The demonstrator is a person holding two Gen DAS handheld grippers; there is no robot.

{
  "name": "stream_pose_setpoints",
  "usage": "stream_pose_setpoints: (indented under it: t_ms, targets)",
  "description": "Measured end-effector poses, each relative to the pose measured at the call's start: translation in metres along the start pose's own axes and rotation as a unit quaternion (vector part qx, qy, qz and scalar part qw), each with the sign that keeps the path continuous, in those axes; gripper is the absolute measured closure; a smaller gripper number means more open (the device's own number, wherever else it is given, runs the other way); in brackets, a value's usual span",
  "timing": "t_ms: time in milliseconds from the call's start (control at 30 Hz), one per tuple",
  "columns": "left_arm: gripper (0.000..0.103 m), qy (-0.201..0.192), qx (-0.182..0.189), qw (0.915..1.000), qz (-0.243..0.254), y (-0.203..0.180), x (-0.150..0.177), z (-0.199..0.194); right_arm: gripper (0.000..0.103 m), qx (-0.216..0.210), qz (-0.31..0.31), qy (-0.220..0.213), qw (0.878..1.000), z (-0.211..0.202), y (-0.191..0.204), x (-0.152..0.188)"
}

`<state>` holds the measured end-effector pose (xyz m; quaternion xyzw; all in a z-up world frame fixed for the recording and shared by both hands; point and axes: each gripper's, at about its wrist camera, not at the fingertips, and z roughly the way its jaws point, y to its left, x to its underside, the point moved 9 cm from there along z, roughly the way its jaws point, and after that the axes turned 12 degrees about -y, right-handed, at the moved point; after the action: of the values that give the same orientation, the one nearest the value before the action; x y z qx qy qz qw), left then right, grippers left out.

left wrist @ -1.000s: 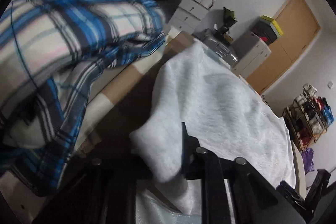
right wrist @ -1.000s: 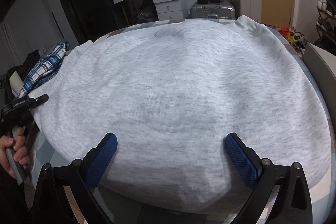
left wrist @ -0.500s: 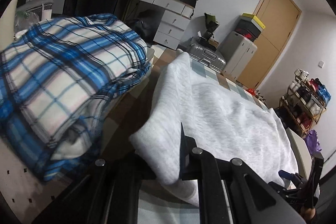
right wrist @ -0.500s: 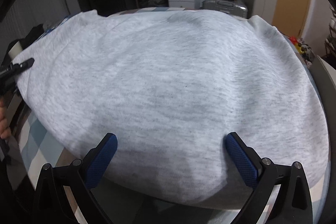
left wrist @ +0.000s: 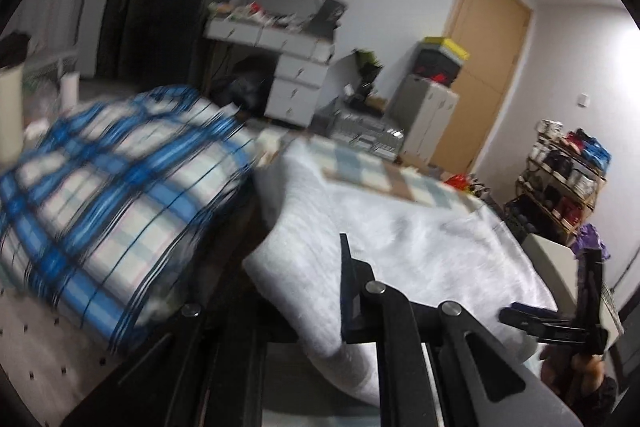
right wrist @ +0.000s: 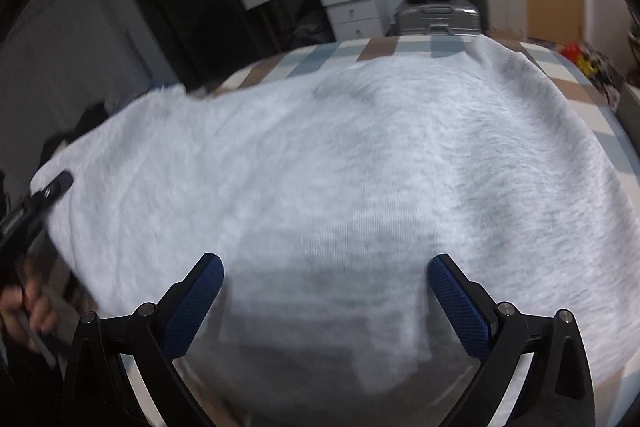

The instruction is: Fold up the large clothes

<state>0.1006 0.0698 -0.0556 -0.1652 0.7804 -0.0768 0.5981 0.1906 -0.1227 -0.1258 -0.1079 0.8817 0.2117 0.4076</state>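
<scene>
A grey sweatshirt [right wrist: 360, 179] lay spread across the bed [right wrist: 384, 47], its near hem between the wide-open, empty right gripper [right wrist: 326, 291], while the left gripper [left wrist: 320, 291], jaws apparently clamped though blurred, held the sweatshirt's left corner, nearer the fold.

Soft matt grey knit sweatshirt [right wrist: 340, 179], fleecy blue plaid cloth [left wrist: 120, 195], textured blue pads [right wrist: 460, 303].

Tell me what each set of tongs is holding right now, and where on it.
Left tongs pinch the grey sweatshirt at its near left corner. Right tongs are open above its near edge, holding nothing.
</scene>
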Motion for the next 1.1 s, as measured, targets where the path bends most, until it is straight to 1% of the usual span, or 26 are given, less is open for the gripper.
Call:
stream_pose_setpoints:
  t_ms: [33, 67, 100, 133, 167, 233, 300, 400, 467, 533, 600, 633, 667, 700, 767, 800, 833, 867, 900, 933, 967, 1033, 1067, 1100]
  targets:
    - [0.096, -0.007, 0.009, 0.9999, 0.006, -0.008, -0.005, 0.001, 0.000, 0.010, 0.005, -0.009, 1.000, 0.002, -0.002, -0.001]
    - [0.096, -0.012, 0.017, 0.9997, 0.010, -0.013, -0.008, 0.002, 0.000, 0.023, -0.013, -0.001, 1.000, 0.009, -0.001, 0.005]
    - [0.096, -0.017, 0.025, 0.9995, 0.014, -0.018, -0.012, 0.003, 0.000, 0.039, -0.042, 0.011, 0.998, 0.013, 0.002, 0.013]
    - [0.096, -0.022, 0.036, 0.9989, 0.021, -0.025, -0.016, 0.003, 0.000, 0.056, -0.089, 0.014, 0.994, 0.015, 0.008, 0.019]
    - [0.096, -0.026, 0.046, 0.9982, 0.027, -0.032, -0.019, 0.004, 0.000, 0.063, -0.111, 0.020, 0.992, 0.017, 0.012, 0.023]
    - [0.096, -0.032, 0.066, 0.9966, 0.039, -0.045, -0.026, 0.005, 0.000, 0.056, -0.100, 0.023, 0.993, 0.018, 0.010, 0.022]
    - [0.096, -0.038, 0.094, 0.9934, 0.053, -0.064, -0.033, 0.005, 0.000, 0.043, -0.089, 0.019, 0.995, 0.016, 0.008, 0.021]
    - [0.096, -0.044, 0.152, 0.9853, 0.066, -0.099, -0.042, 0.005, 0.000, 0.038, -0.083, 0.018, 0.996, 0.015, 0.007, 0.020]
    - [0.096, -0.047, 0.190, 0.9764, 0.091, -0.131, -0.043, 0.006, 0.000, 0.038, -0.084, 0.017, 0.996, 0.016, 0.007, 0.020]
    - [0.096, -0.041, 0.232, 0.9653, 0.113, -0.164, -0.036, 0.011, 0.000, 0.024, -0.076, 0.018, 0.997, 0.014, 0.006, 0.019]
    - [0.096, -0.018, 0.264, 0.9533, 0.145, -0.195, -0.014, 0.020, 0.002, -0.011, -0.042, 0.020, 0.999, 0.005, 0.002, 0.015]
    - [0.096, -0.006, 0.269, 0.9506, 0.154, -0.204, -0.002, 0.025, 0.004, -0.030, -0.018, 0.024, 0.999, -0.003, -0.006, 0.010]
    - [0.096, 0.012, 0.277, 0.9468, 0.164, -0.215, 0.012, 0.032, 0.004, -0.035, 0.000, 0.021, 0.999, -0.011, -0.015, 0.006]
    - [0.096, 0.034, 0.286, 0.9403, 0.182, -0.226, 0.029, 0.040, 0.004, -0.026, 0.020, 0.005, 0.999, -0.024, -0.034, -0.003]
    - [0.096, 0.073, 0.293, 0.9299, 0.210, -0.247, 0.068, 0.055, 0.004, 0.003, 0.044, -0.024, 0.999, -0.045, -0.064, -0.015]
    - [0.096, 0.103, 0.297, 0.9201, 0.234, -0.257, 0.091, 0.063, 0.004, 0.022, 0.067, -0.042, 0.997, -0.060, -0.087, -0.020]
    - [0.096, 0.132, 0.294, 0.9100, 0.261, -0.265, 0.118, 0.071, 0.004, 0.030, 0.088, -0.053, 0.994, -0.071, -0.101, -0.022]
    - [0.096, 0.152, 0.287, 0.9040, 0.278, -0.270, 0.140, 0.077, 0.004, 0.031, 0.110, -0.063, 0.992, -0.079, -0.115, -0.024]
    - [0.096, 0.169, 0.277, 0.8953, 0.305, -0.273, 0.162, 0.082, 0.004, 0.026, 0.134, -0.073, 0.988, -0.089, -0.128, -0.024]
    - [0.096, 0.174, 0.261, 0.8854, 0.343, -0.274, 0.180, 0.087, 0.004, 0.019, 0.157, -0.083, 0.984, -0.096, -0.138, -0.024]
    - [0.096, 0.164, 0.248, 0.8792, 0.372, -0.274, 0.191, 0.088, 0.003, 0.012, 0.174, -0.090, 0.981, -0.102, -0.143, -0.023]
    - [0.087, 0.147, 0.249, 0.8755, 0.387, -0.274, 0.192, 0.082, 0.003, -0.016, 0.200, -0.102, 0.974, -0.108, -0.146, -0.022]
    - [0.084, 0.147, 0.253, 0.8756, 0.385, -0.274, 0.190, 0.081, 0.003, -0.032, 0.207, -0.106, 0.972, -0.109, -0.142, -0.023]
    - [0.074, 0.148, 0.258, 0.8780, 0.375, -0.273, 0.187, 0.079, 0.003, -0.049, 0.215, -0.110, 0.969, -0.111, -0.136, -0.023]
